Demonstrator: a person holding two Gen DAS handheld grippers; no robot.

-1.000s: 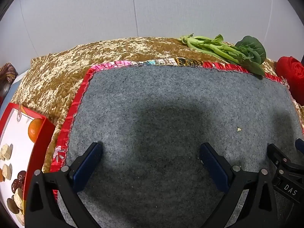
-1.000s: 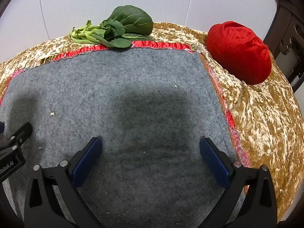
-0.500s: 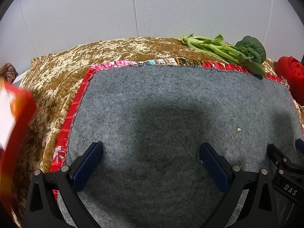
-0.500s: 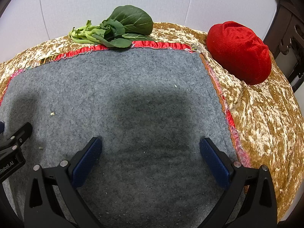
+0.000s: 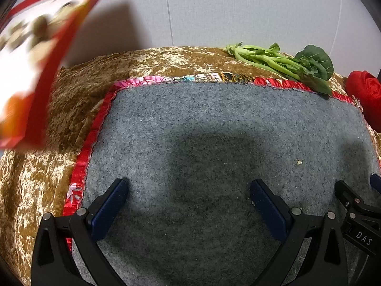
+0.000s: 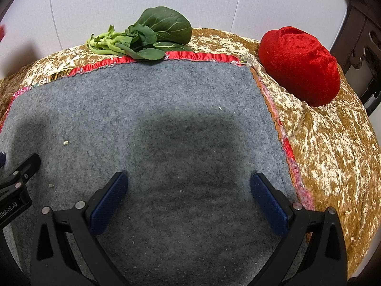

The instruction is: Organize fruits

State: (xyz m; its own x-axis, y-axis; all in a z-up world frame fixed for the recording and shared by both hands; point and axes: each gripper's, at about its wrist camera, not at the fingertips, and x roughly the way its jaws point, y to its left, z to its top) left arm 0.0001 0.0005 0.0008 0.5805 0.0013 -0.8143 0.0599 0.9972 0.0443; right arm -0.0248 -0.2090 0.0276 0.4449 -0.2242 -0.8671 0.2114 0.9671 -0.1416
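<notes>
A red tray with a white floor hangs tilted in the air at the upper left of the left wrist view, blurred. It holds orange fruits and several brown and beige pieces. My left gripper is open and empty over the grey felt mat. My right gripper is open and empty over the same mat. Each gripper shows at the edge of the other's view.
A bunch of leafy greens lies at the mat's far edge, also in the right wrist view. A red velvet cushion sits at the far right on the gold cloth. A white wall stands behind.
The red tray has risen from the left edge of the table into the air at the upper left and tilted. Both grippers have stayed where they were.
</notes>
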